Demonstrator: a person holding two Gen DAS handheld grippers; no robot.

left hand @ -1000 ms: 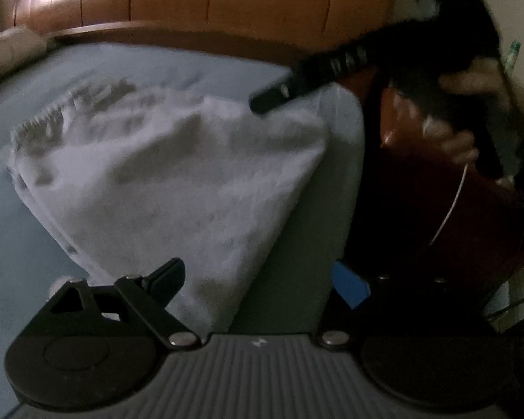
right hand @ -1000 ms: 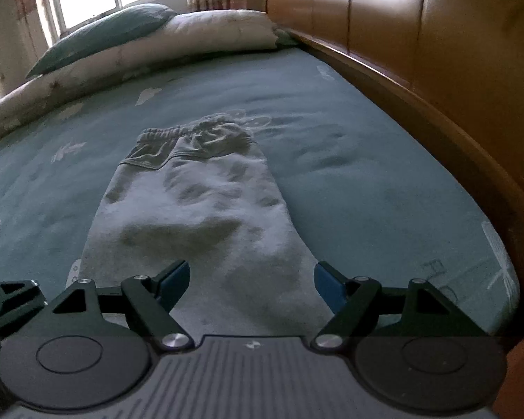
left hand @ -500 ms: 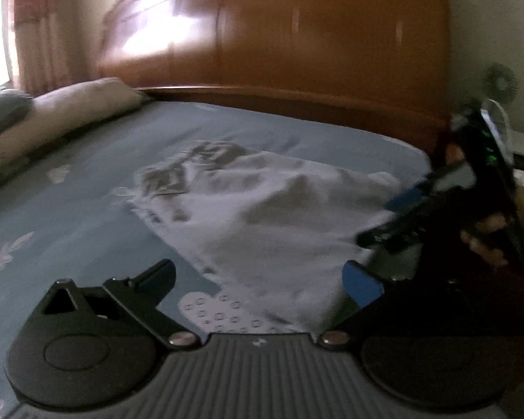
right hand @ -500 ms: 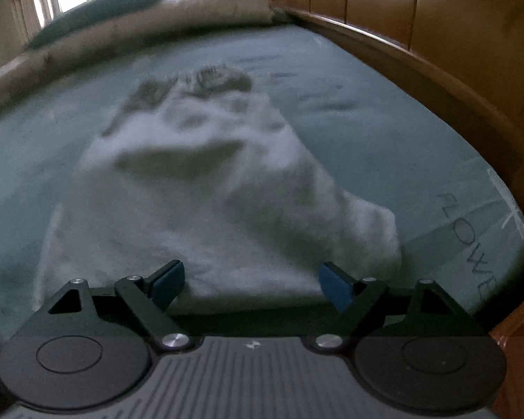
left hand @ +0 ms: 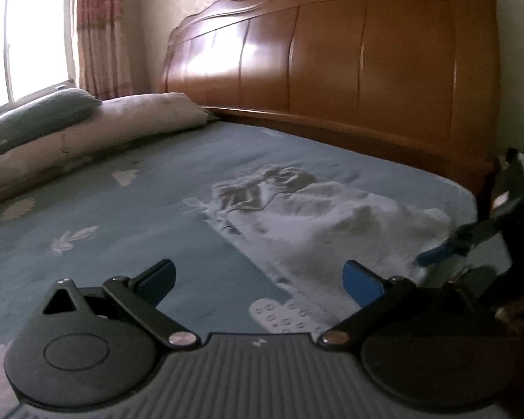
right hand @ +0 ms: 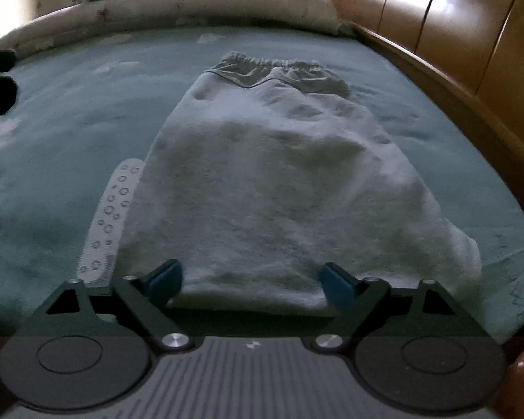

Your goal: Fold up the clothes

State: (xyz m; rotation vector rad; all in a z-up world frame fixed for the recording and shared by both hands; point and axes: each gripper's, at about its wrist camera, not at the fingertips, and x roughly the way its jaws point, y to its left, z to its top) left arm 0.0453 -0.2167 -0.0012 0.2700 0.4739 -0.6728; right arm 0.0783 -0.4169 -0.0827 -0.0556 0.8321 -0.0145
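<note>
We see the left gripper [left hand: 258, 281] tilted down over the teal bedsheet [left hand: 122, 230], jaws spread wide, nothing between the blue pads [left hand: 361, 281], touching nothing. It sits off the near-left corner of the grey pants [left hand: 318, 223]; only sheet and a white dotted patch in the sheet print [left hand: 283, 314] lie under its gap.

The right gripper [right hand: 251, 282] is pitched more steeply down, low at the near folded edge of the grey pants [right hand: 262, 181]. Its jaws are opening, pads [right hand: 337, 284] either side of the cloth edge, not pinching it: released. From the left wrist view the right gripper [left hand: 436, 253] shows at the pants' right edge; whether it touches cloth there we cannot tell, blurred.

Pants lie flat on the bed, already folded, elastic waistband [right hand: 272, 73] at the far end toward the rolled quilt [right hand: 192, 10], one side near the wooden headboard [left hand: 349, 56]. Green pillow [left hand: 35, 118] on the quilt, by the window [left hand: 24, 35] and curtain [left hand: 101, 35].
</note>
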